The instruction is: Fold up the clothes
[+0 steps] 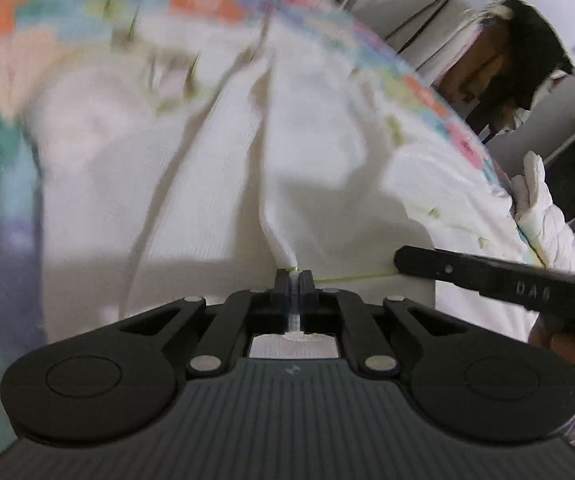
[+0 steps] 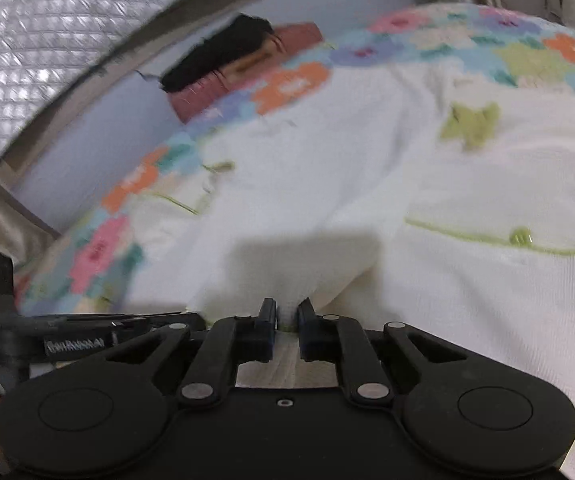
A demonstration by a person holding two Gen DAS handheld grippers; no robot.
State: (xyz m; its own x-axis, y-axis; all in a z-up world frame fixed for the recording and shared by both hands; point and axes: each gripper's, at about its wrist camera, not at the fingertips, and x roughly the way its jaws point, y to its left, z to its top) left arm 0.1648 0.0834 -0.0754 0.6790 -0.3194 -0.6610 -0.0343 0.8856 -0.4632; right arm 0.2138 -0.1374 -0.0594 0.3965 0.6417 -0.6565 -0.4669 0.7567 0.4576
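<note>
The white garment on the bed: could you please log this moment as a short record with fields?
garment: white garment with green trim, spread out
surface: flowered bedspread
left gripper: shut on a pinched fold of the garment
right gripper: shut on the garment's near edge
fold state: not yet folded, both edges gripped
image quality: motion blur in both views

A floral bedspread (image 2: 287, 84) of pink, orange and blue blooms covers the bed. Beyond its far edge, a maroon pillow (image 2: 295, 36) lies against the pale wall (image 2: 99, 144), below a quilted silver panel (image 2: 47, 32).
</note>
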